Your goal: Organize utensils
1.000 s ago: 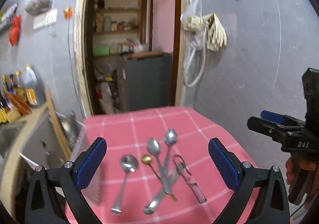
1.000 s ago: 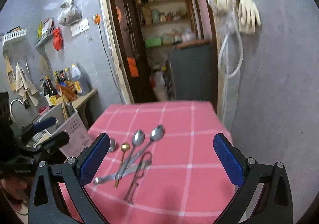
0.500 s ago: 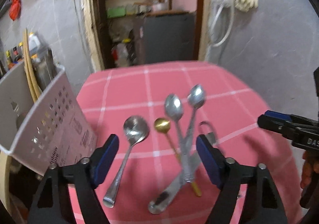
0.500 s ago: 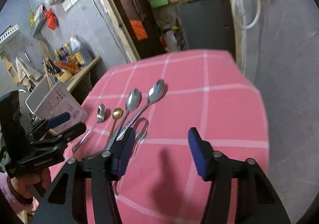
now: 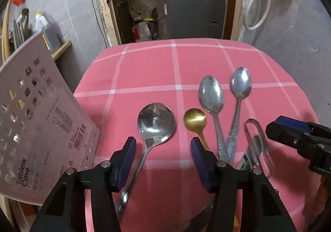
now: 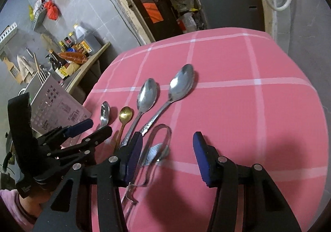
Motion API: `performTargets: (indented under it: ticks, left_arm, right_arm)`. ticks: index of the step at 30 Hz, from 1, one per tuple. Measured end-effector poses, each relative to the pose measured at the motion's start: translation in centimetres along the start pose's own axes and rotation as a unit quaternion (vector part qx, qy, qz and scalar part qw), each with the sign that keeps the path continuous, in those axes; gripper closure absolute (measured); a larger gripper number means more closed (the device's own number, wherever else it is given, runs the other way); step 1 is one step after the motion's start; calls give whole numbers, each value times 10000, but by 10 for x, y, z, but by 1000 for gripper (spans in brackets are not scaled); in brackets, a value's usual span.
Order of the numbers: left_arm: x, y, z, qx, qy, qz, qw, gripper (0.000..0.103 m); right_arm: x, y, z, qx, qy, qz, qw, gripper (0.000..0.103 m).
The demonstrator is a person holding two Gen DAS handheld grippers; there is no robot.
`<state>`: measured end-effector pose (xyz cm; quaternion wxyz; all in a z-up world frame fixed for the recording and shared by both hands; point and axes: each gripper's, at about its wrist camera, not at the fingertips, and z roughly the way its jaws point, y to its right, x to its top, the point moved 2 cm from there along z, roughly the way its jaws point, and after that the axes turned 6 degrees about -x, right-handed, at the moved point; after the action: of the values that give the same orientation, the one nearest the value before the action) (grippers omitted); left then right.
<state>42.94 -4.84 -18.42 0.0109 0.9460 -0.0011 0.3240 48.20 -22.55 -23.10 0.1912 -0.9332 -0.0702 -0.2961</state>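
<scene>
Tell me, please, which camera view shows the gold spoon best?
The left wrist view. There the gold spoon lies near the middle, its round bowl large and sharp, though the handle soon goes behind a gripper finger. In the right wrist view the spoon is smaller and off to the left, but more of its handle shows.

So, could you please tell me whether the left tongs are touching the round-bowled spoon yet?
Apart. The left wrist view shows the left tongs, just narrowed, straddling the round-bowled spoon handle with pink cloth visible on both sides.
</scene>
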Motion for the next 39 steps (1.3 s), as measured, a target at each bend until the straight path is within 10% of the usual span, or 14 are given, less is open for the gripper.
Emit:
performTargets:
  ticks: [18, 23, 39]
  left_arm:
    - [4, -12, 10, -245, -309, -188, 9990, 70]
    - [6, -12, 9, -367, -390, -133, 9985, 95]
    - [-26, 19, -16, -1062, -787, 184, 9911, 96]
  right_arm:
    - [-6, -29, 5, -699, -343, -429, 9960, 74]
    - [-12, -20, -6, -577, -388, -85, 9975, 77]
    - [-52, -8, -46, -505, -544, 17, 9972, 78]
